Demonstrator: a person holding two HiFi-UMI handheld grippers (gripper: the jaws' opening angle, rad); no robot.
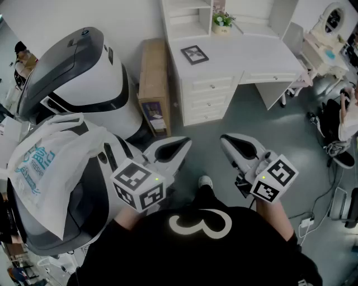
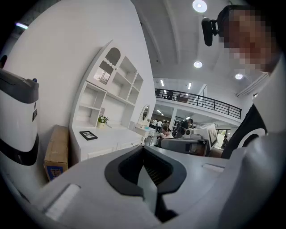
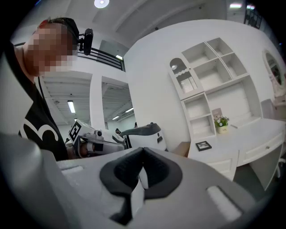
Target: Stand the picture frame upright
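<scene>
A small black picture frame (image 1: pixel 194 54) lies flat on the left part of a white desk (image 1: pixel 251 53). It shows too in the left gripper view, picture frame (image 2: pixel 88 134), and in the right gripper view, picture frame (image 3: pixel 203 145). My left gripper (image 1: pixel 182 146) is held near my chest, far short of the desk, shut and empty. My right gripper (image 1: pixel 228 141) hovers beside it over the floor, also shut with nothing in it. Both point toward the desk.
A small flower pot (image 1: pixel 222 21) stands at the back of the desk under white shelves (image 1: pixel 187 17). A cardboard box (image 1: pixel 153 84) leans left of the drawers. A large white and grey machine (image 1: pixel 78 72) with a plastic bag (image 1: pixel 47 167) stands at left. People sit at right.
</scene>
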